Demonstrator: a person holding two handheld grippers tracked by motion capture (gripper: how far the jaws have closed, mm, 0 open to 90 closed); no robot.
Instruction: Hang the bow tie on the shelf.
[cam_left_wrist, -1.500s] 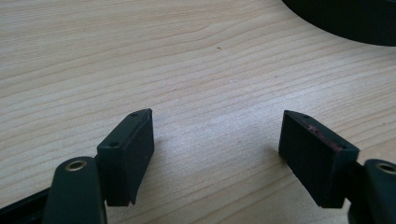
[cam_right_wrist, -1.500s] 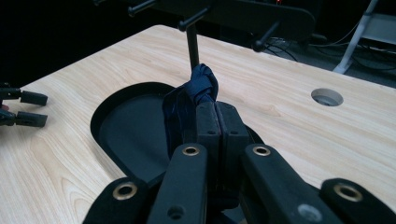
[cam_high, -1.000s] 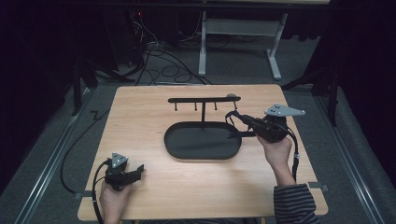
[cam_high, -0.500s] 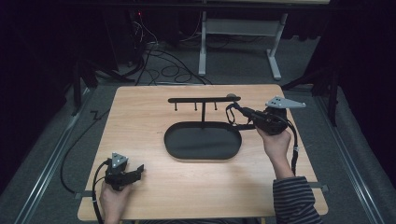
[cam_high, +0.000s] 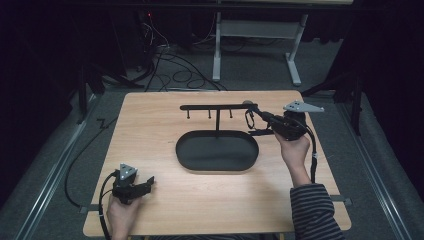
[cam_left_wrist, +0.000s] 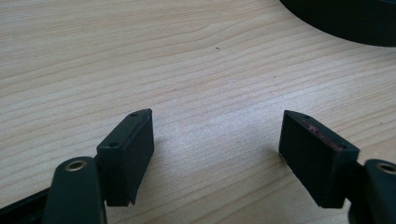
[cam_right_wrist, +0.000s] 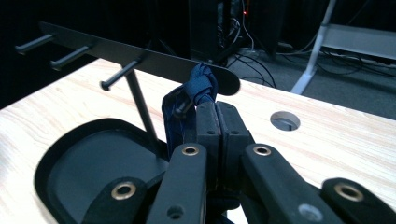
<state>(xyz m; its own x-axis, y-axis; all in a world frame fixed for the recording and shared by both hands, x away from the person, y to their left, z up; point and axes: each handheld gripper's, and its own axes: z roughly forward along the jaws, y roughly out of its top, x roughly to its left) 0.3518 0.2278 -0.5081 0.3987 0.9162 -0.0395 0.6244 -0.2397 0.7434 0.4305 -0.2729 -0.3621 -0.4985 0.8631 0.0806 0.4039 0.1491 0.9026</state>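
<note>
At table's right, right claw (cam_right_wrist: 215, 116) pinching blue strap (cam_right_wrist: 198, 86), no legible writing

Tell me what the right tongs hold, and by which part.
The right tongs pinch a dark blue fabric loop near its top, beside the rack's end peg.

No text, label, brand, number or sign can be read on anything in these pictures.
</note>
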